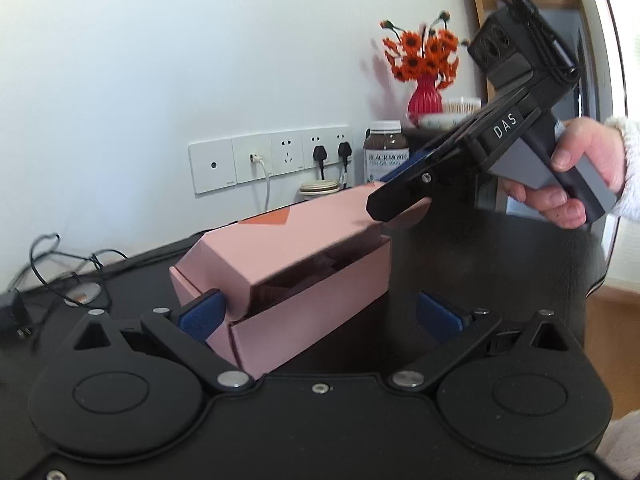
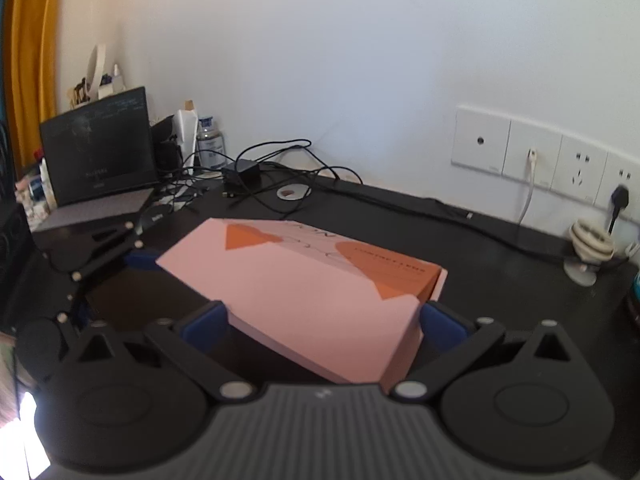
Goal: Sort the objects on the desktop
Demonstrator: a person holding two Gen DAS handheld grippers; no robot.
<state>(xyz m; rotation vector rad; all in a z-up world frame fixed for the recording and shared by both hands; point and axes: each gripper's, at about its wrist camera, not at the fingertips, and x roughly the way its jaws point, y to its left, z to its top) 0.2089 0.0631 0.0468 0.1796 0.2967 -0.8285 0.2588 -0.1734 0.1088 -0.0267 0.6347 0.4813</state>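
Pink box (image 2: 320, 300) between cables (image 2: 280, 172) and vase (image 1: 425, 96)

soft daylight, slight blur, fisheye-warped edges

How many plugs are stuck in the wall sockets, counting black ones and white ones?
Black plugs: 2
White plugs: 1
Total: 3
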